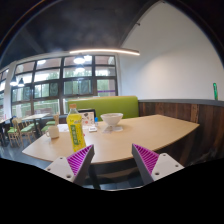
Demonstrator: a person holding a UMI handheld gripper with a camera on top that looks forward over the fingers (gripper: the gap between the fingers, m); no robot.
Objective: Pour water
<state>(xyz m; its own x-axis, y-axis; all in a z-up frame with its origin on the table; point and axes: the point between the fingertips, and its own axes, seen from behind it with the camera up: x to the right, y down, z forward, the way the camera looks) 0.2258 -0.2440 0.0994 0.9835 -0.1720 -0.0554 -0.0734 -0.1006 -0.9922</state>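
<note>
A bottle point(75, 130) with a yellow-green label and a pale cap stands upright on the wooden table point(140, 135), toward its left part. A white bowl point(112, 120) sits farther back near the middle. A white cup point(52, 130) rests left of the bottle. My gripper point(112, 160) is open, its purple pads point(80, 159) spread wide with nothing between them. It hovers short of the table's near edge. The bottle lies beyond the left finger.
A green bench back point(112, 104) runs behind the table. A small card or box point(89, 118) stands between bottle and bowl. Large windows point(60, 85) fill the left wall, with chairs point(20, 128) and tables below them. A dark chair point(118, 175) sits under the near edge.
</note>
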